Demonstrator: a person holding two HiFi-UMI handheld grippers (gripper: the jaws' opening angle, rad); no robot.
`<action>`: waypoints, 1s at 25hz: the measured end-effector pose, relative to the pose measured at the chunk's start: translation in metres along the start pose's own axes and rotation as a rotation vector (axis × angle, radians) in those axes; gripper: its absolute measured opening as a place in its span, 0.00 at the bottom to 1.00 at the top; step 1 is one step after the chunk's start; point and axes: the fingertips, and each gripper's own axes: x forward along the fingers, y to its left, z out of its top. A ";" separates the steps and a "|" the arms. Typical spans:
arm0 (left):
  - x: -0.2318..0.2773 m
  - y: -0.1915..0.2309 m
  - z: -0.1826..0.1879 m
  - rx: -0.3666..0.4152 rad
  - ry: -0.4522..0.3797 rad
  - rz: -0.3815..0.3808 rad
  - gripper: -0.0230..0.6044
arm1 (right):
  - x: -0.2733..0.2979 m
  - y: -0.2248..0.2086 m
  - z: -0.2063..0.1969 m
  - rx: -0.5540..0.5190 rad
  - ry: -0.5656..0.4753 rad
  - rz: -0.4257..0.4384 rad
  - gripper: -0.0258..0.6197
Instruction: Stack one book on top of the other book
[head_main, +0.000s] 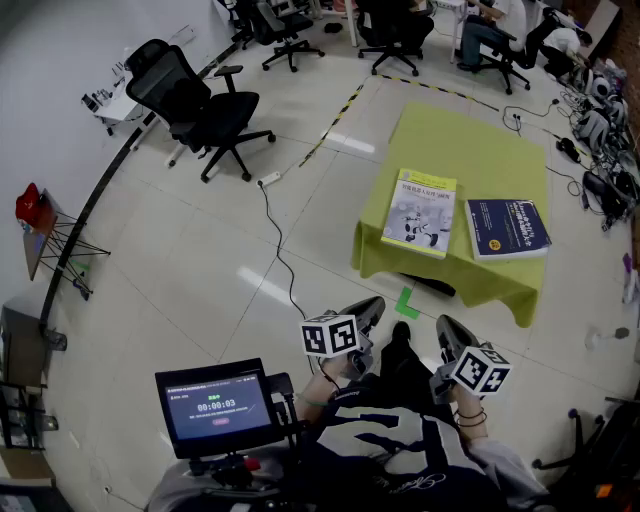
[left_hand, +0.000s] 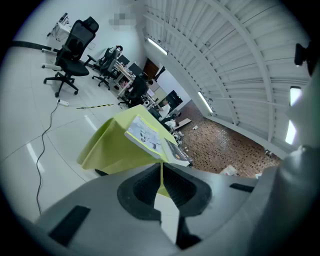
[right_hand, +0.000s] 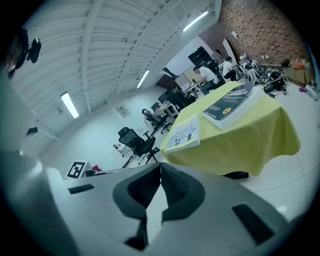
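Two books lie flat, side by side, on the near half of the table (head_main: 470, 140), which has a lime-green cloth over it. The light-covered book (head_main: 419, 212) is on the left and the dark blue book (head_main: 508, 227) on the right. They're close but not touching, and neither is stacked yet. The blue one sits just beside the front edge.

The left gripper (head_main: 365, 316) and right gripper (head_main: 452, 332) are both held low in front of the person, well short of the table, with bare floor and a green tape mark (head_main: 405, 300) in between. Both gripper views show the pads pressed together with nothing between them, so both grippers are closed and empty. They're aimed roughly at the table.

My read on the step: pre-approach, no grasp started.

What the next move calls for, I think:
- Close the gap to the table.
- Open one pair of jaws wide enough for a book's thickness.
- Come in at an exposed edge. The front edge of either book looks reachable.
- Pinch, lift clear, carry over the other book, square up and set down.

The blue book's near-edge position probably makes it the easier pick.
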 end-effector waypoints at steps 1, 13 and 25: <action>0.011 0.005 0.007 0.003 0.004 0.011 0.05 | 0.009 -0.008 0.009 0.007 0.000 -0.005 0.02; 0.129 0.063 0.065 -0.109 0.086 0.099 0.22 | 0.114 -0.089 0.072 0.117 0.137 0.042 0.21; 0.177 0.113 0.089 -0.233 0.140 0.109 0.32 | 0.177 -0.146 0.063 0.343 0.275 0.068 0.41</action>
